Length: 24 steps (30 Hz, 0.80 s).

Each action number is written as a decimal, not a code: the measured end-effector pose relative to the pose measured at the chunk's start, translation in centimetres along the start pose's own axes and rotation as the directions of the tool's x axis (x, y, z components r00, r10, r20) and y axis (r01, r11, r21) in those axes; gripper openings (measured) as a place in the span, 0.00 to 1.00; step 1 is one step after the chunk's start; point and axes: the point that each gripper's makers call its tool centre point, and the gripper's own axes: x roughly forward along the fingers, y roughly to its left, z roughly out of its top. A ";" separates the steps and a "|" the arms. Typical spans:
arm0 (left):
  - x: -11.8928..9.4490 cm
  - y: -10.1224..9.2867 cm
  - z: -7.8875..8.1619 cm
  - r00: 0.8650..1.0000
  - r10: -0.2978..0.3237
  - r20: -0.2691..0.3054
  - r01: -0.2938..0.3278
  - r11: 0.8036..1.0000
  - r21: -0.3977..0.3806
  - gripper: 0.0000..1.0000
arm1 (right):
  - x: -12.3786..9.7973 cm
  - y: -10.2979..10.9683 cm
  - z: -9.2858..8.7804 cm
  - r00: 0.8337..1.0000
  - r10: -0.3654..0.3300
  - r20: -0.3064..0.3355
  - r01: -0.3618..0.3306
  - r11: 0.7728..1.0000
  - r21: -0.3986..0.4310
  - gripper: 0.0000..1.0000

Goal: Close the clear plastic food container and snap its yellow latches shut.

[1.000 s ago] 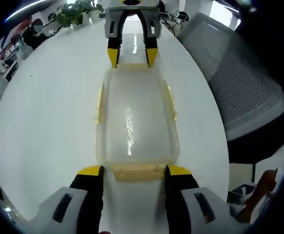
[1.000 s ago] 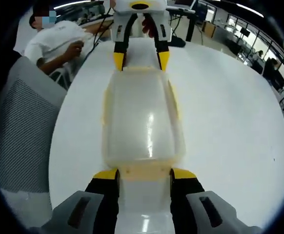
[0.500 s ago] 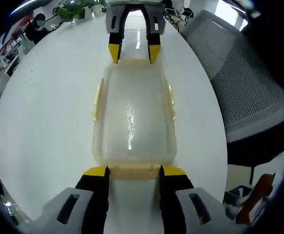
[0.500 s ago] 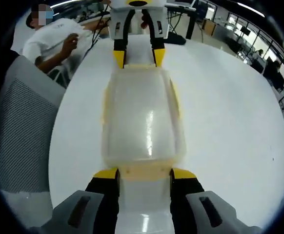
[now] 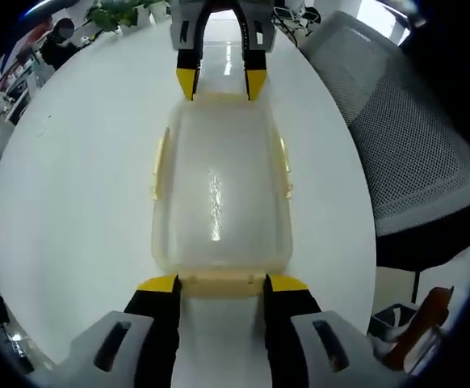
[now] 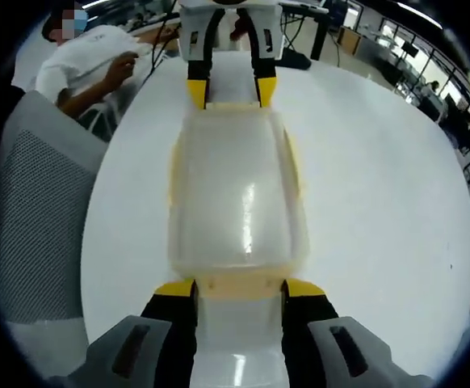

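The clear plastic container point(image 5: 219, 190) lies lengthwise on the white table with its lid on. Pale yellow latches point(image 5: 159, 166) run along its long sides and both ends. My left gripper point(image 5: 223, 284) stands open at the near end, its yellow-tipped fingers point(image 5: 159, 284) flanking the end latch point(image 5: 221, 283). At the far end, the right gripper point(image 5: 220, 83) straddles the opposite latch. In the right gripper view the container point(image 6: 239, 194) lies the same way. My right gripper point(image 6: 239, 289) is open around its near latch point(image 6: 241, 284), and the left gripper point(image 6: 232, 90) sits at the far end.
The round white table point(image 5: 73, 186) curves away on both sides. A grey mesh chair point(image 5: 404, 137) stands close to its edge, also seen as the chair point(image 6: 37, 218). A seated person in white point(image 6: 86, 65) and potted plants point(image 5: 118, 14) are beyond the table.
My left gripper's fingers have drawn closer together around the near end latch, and its camera has edged toward the container. The right gripper and container stay put.
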 end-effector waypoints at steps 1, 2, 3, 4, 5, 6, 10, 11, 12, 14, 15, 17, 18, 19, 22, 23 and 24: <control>0.0 0.0 0.0 1.000 0.000 0.002 0.000 1.000 0.000 0.40 | 0.0 0.0 0.0 1.000 0.000 0.000 0.000 1.000 0.001 0.40; 0.0 0.1 -0.1 1.000 0.000 0.004 0.000 1.000 0.000 0.40 | 0.0 0.0 0.0 1.000 0.001 0.001 -0.001 1.000 -0.003 0.40; 0.0 0.0 0.0 1.000 0.000 0.006 0.000 1.000 -0.001 0.40 | 0.0 0.0 0.0 1.000 0.002 0.002 -0.002 1.000 -0.004 0.40; 0.0 0.0 0.0 1.000 0.000 0.008 0.000 1.000 -0.001 0.40 | 0.0 0.0 0.0 1.000 0.004 0.004 -0.004 1.000 -0.012 0.40; 0.0 0.0 0.0 1.000 0.000 0.009 0.000 1.000 -0.002 0.40 | 0.0 0.0 0.0 1.000 0.005 0.005 -0.005 1.000 -0.012 0.40; 0.0 0.0 0.0 1.000 0.000 0.008 0.000 1.000 -0.001 0.40 | 0.1 0.0 0.0 1.000 0.006 0.007 -0.006 1.000 -0.016 0.40; 0.1 0.0 -0.1 1.000 0.002 0.004 -0.002 1.000 -0.007 0.40 | 0.1 0.0 0.2 1.000 0.012 0.009 -0.012 1.000 -0.023 0.41; 0.1 0.0 -0.1 1.000 0.003 0.005 -0.003 1.000 -0.009 0.40 | 0.2 0.1 0.2 1.000 0.010 0.005 -0.010 1.000 -0.025 0.41; 0.1 -0.1 -0.1 1.000 0.003 0.007 -0.003 1.000 -0.008 0.40 | 0.2 0.1 0.1 1.000 0.011 0.005 -0.010 1.000 -0.026 0.41; 0.1 -0.1 -0.1 1.000 0.003 0.011 -0.003 1.000 -0.009 0.40 | 0.1 0.1 0.1 1.000 0.013 0.016 -0.013 1.000 -0.028 0.40; 0.1 -0.1 -0.1 1.000 0.003 0.013 -0.003 1.000 -0.010 0.40 | 0.1 0.1 0.1 1.000 0.013 0.020 -0.013 1.000 -0.025 0.40; 0.0 -0.1 0.0 1.000 0.003 0.012 -0.003 1.000 -0.013 0.40 | 0.1 0.1 0.1 1.000 0.014 0.018 -0.014 1.000 -0.028 0.40; 0.0 -0.1 0.0 1.000 0.004 0.007 -0.003 1.000 -0.014 0.40 | 0.1 0.1 0.1 1.000 0.014 0.017 -0.013 1.000 -0.025 0.40; 0.0 -0.2 0.0 1.000 0.003 0.002 -0.003 1.000 -0.013 0.40 | 0.1 0.1 0.1 1.000 0.013 0.018 -0.013 1.000 -0.023 0.40; 0.0 -0.1 0.0 1.000 0.000 -0.007 0.000 1.000 -0.010 0.40 | 0.1 0.1 0.1 1.000 0.012 0.023 -0.011 1.000 -0.024 0.40; 0.1 -0.1 0.0 1.000 0.000 -0.007 0.000 1.000 -0.012 0.40 | 0.1 0.1 0.1 1.000 0.011 0.026 -0.011 1.000 -0.022 0.39; 0.1 -0.1 0.0 1.000 0.001 -0.006 -0.001 1.000 -0.013 0.40 | 0.1 0.1 0.1 1.000 0.011 0.028 -0.011 1.000 -0.022 0.39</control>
